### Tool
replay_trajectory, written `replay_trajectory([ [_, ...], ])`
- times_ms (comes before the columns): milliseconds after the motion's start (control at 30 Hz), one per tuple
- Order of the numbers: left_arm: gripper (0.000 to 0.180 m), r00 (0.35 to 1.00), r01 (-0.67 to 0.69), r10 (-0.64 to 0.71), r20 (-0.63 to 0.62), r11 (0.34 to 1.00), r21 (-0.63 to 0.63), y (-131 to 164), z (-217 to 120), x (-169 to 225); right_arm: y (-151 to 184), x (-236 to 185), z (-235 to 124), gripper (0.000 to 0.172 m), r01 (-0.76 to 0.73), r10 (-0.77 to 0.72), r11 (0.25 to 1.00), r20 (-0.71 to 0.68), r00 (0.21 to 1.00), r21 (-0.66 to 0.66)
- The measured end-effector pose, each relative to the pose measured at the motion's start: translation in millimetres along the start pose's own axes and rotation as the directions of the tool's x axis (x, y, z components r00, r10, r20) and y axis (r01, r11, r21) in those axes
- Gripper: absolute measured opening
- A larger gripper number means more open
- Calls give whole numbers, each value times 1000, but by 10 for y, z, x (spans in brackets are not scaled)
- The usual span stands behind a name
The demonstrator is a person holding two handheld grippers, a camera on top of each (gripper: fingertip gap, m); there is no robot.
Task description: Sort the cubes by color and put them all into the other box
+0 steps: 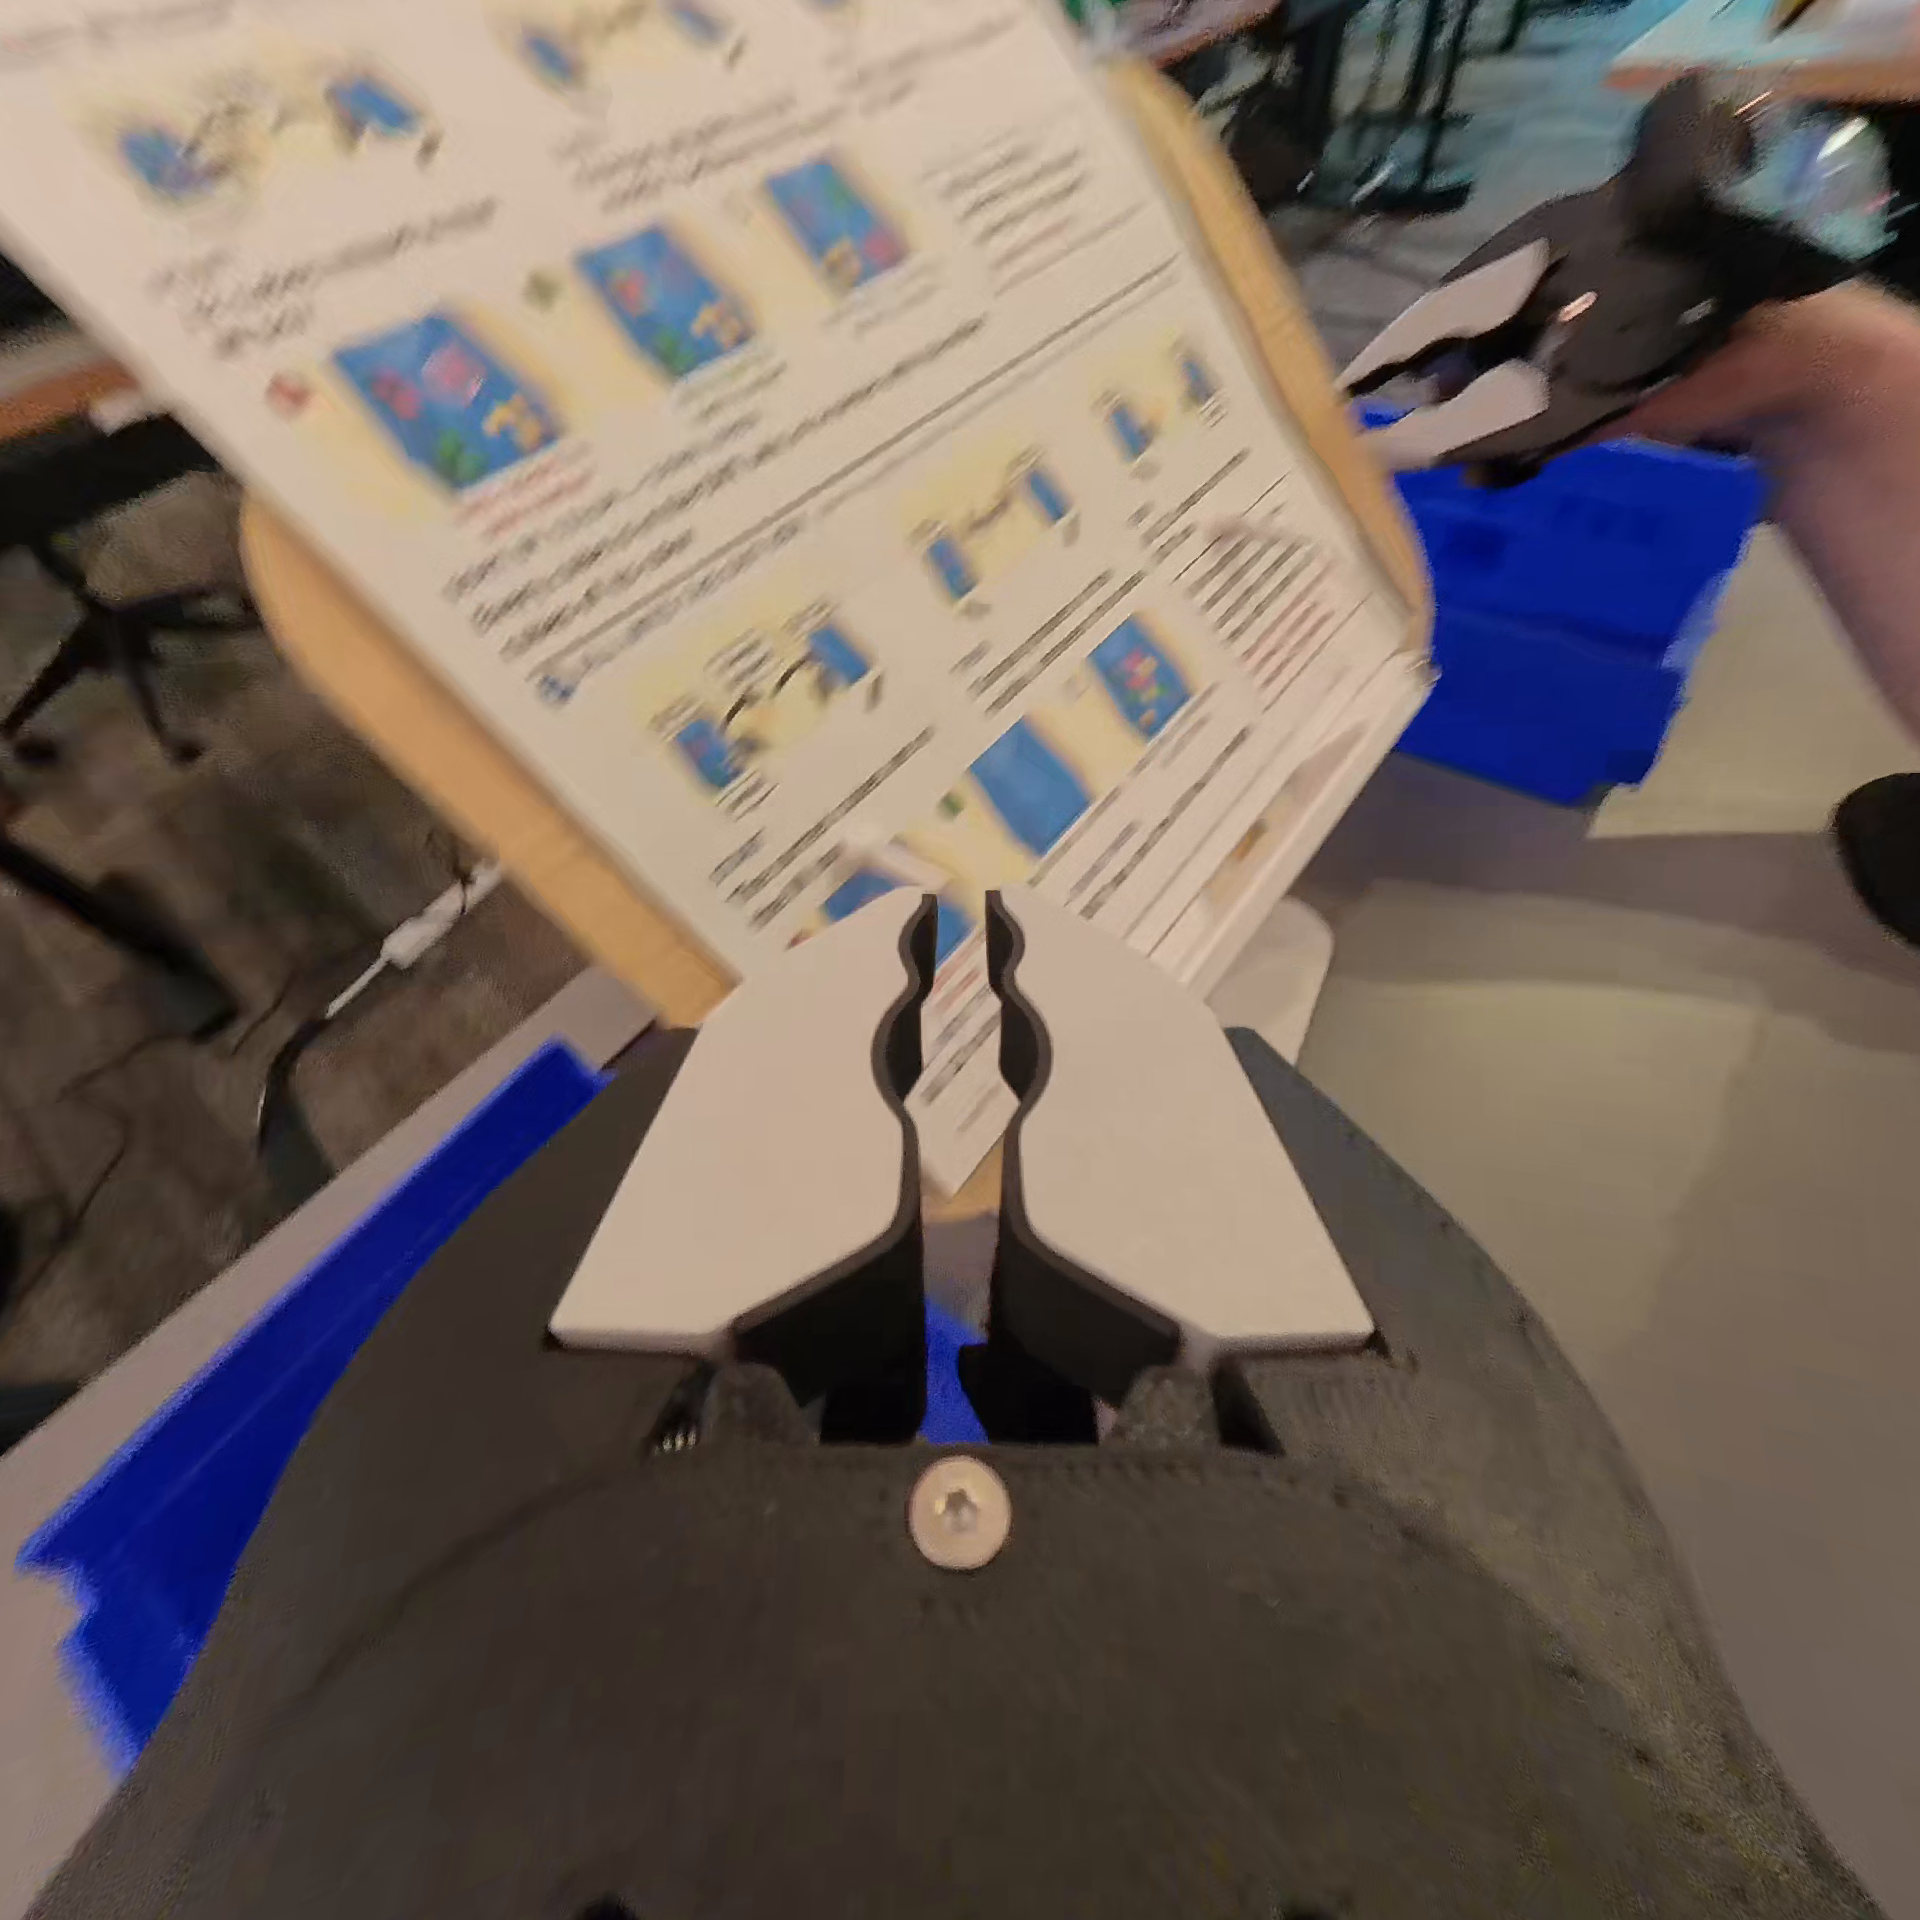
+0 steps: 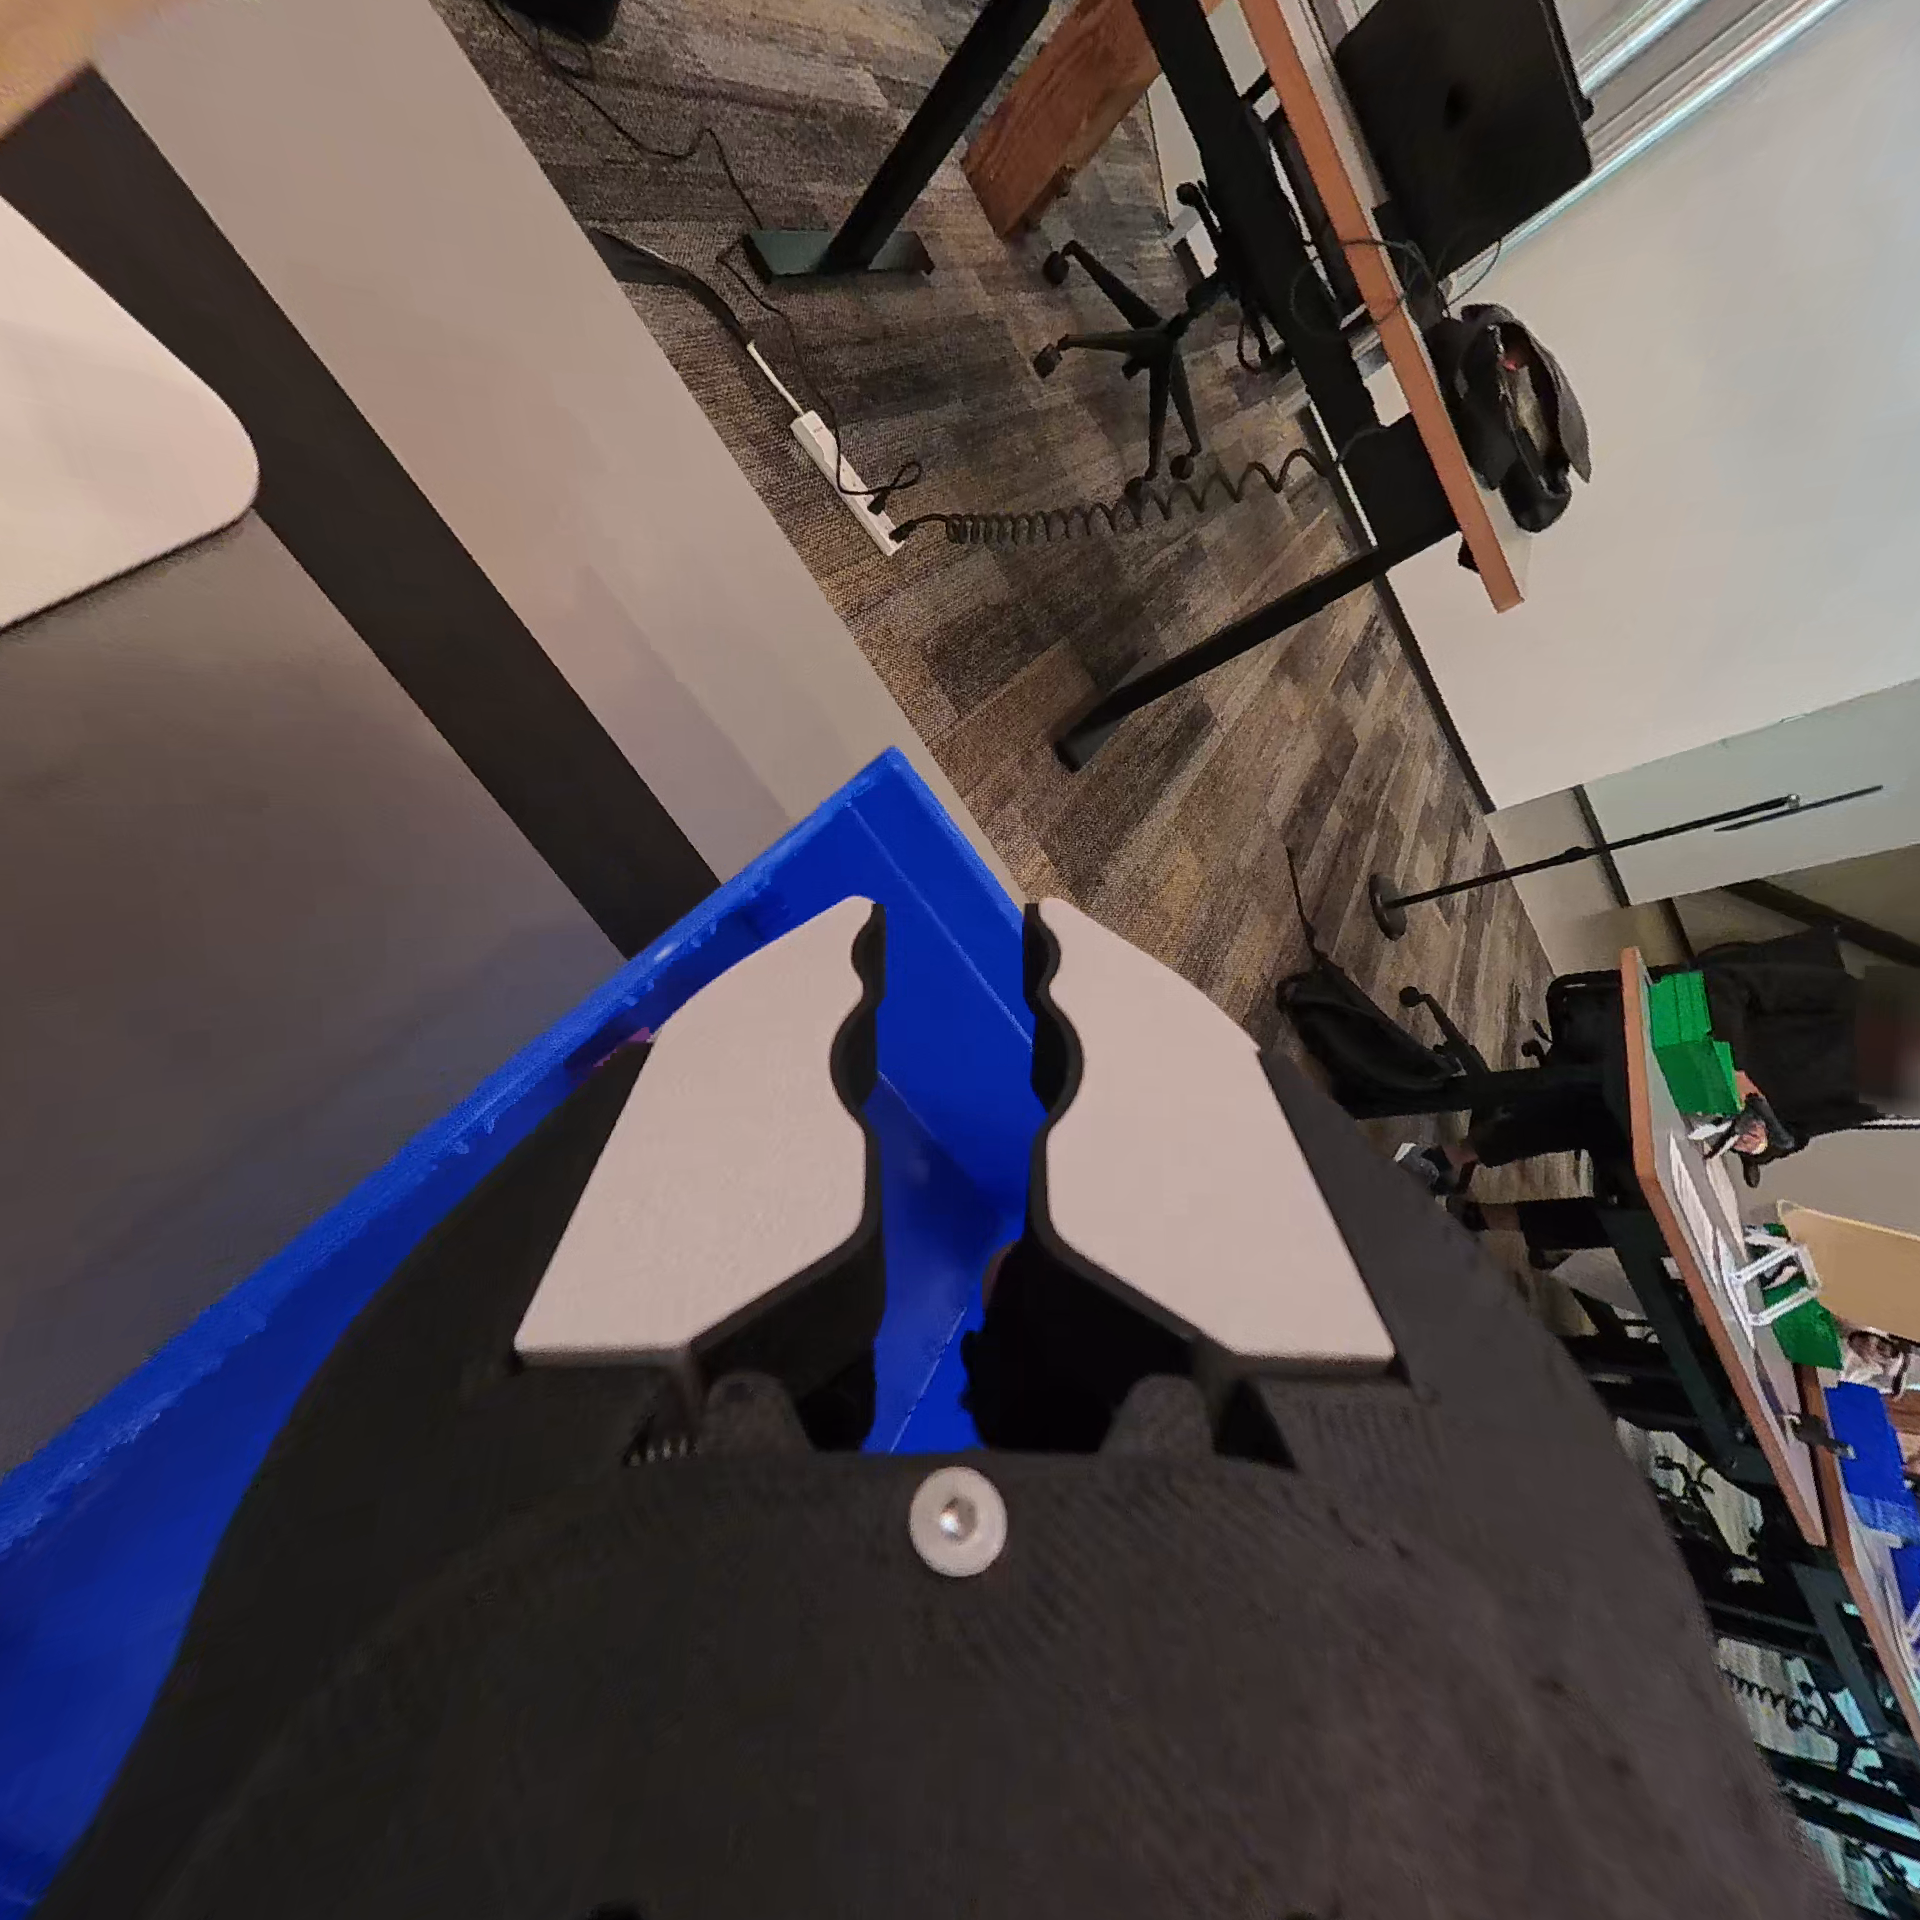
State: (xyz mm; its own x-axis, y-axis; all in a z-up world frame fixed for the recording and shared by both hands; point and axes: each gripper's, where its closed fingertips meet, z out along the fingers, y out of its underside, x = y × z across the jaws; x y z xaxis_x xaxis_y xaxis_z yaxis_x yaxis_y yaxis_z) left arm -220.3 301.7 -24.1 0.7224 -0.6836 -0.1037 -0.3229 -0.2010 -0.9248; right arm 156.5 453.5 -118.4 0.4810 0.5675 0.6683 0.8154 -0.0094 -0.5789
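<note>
Left tool (image 1: 961,904) raised above the table (image 1: 1558,1143), tilted, pointing at a propped instruction sheet (image 1: 727,364) on a tan board (image 1: 436,727); fingers spread a narrow slit apart, nothing between them. Right tool (image 2: 954,914) angled down over the corner of a blue box (image 2: 935,935), fingers spread wider, gripping nothing, only the box wall seen through the gap. Left wrist view also shows the right tool far off at upper right, held in a hand (image 1: 1808,416) above a second blue box (image 1: 1558,623), fingers apart

Left view heavily motion-blurred, sheet unreadable. Cubes cannot be seen in either view; box interiors mostly hidden by the tool bodies. Another blue box edge (image 1: 312,1299) cut off at lower left under the left tool

Around: white stand base (image 1: 1288,966) under the sheet, carpet floor (image 2: 1143,623), power strip (image 2: 842,478) with coiled cable, office chair (image 2: 1143,343), other desks; far desk carries green items (image 2: 1688,1039)
</note>
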Motion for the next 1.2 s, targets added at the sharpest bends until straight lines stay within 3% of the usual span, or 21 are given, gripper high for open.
replay_trajectory([
  [167,14,994,105,-90,66,957,-272,692,-56,-424,-24,-87,54,26,24,-23,1000,13,1000,-8],
  [333,25,963,266,-194,185,785,-559,1510,-72,-699,-32,-160,103,26,42,-42,999,23,999,-18],
  [400,26,960,276,-173,222,730,-625,1756,-43,-795,-33,-176,114,26,48,-47,999,25,999,-19],
  [567,32,931,364,-247,268,663,-655,2136,103,-929,-62,-203,114,25,54,-53,999,31,998,-10],
  [833,33,890,445,-223,397,613,-653,2544,136,-1243,-68,-227,128,25,64,-64,998,35,997,-10],
  [1033,33,876,463,-192,442,592,-660,2703,118,-1357,-91,-285,146,25,86,-85,996,47,995,-5],
  [1200,27,876,452,-166,453,613,-648,2734,146,-1419,-112,-334,163,25,102,-102,995,55,993,-1],
])
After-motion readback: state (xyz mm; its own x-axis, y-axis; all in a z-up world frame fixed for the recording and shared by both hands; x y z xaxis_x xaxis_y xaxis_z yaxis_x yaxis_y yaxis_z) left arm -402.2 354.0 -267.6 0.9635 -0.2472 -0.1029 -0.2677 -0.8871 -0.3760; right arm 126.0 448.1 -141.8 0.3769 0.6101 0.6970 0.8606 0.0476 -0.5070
